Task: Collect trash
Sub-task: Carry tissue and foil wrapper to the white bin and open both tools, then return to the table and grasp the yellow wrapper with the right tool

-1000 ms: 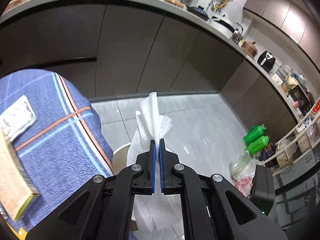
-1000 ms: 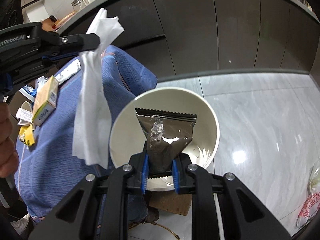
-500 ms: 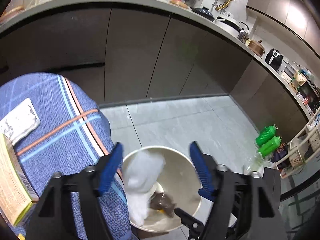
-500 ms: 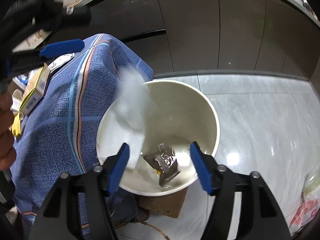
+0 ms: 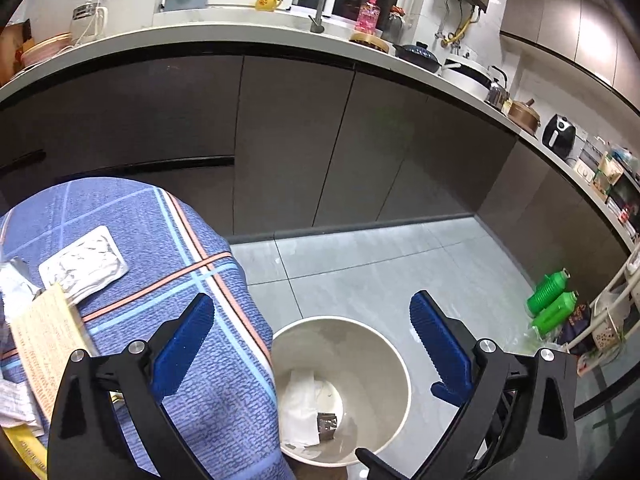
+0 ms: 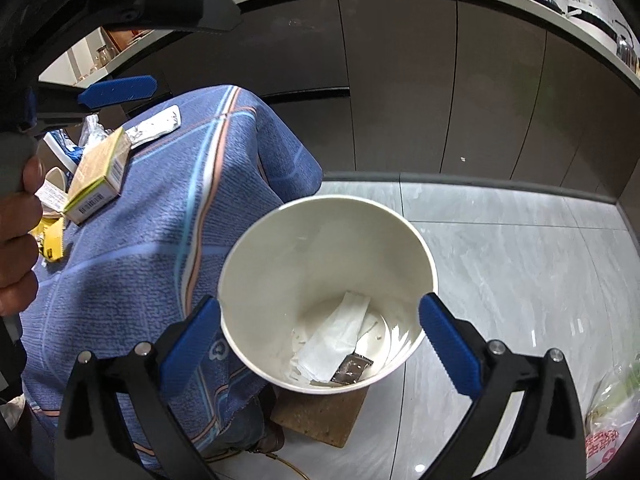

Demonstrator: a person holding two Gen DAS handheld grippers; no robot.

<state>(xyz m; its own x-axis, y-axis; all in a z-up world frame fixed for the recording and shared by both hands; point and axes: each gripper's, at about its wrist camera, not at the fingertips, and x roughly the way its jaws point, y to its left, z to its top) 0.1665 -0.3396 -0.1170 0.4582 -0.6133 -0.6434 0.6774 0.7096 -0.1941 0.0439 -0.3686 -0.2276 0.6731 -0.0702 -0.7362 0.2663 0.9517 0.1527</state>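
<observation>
A white round bin [image 5: 400,364] [image 6: 248,256] stands on the floor beside a table under a blue cloth [image 5: 160,256] [image 6: 160,232]. In its bottom lie a white tissue [image 5: 300,404] [image 6: 340,336] and a dark foil wrapper [image 5: 327,426] [image 6: 352,370]. My left gripper [image 5: 312,344] hangs above the bin, its jaws opening wide with nothing between them. My right gripper [image 6: 320,340] hangs over the bin too, jaws opening and empty. On the cloth lie a silver-white packet [image 5: 82,262] [image 6: 154,126] and a yellow carton [image 5: 48,344] [image 6: 100,172].
Dark cabinets [image 5: 280,140] under a white counter run behind the bin. A cork board [image 6: 320,416] lies under the bin. Green bottles [image 5: 548,300] and a rack stand at the right; a plastic bag [image 6: 608,420] lies on the floor. A hand [image 6: 16,240] is at the left edge.
Both grippers went from shut to wide open. The tissue left the left gripper and the dark wrapper left the right; both fell into the bin. Both grippers lifted slightly.
</observation>
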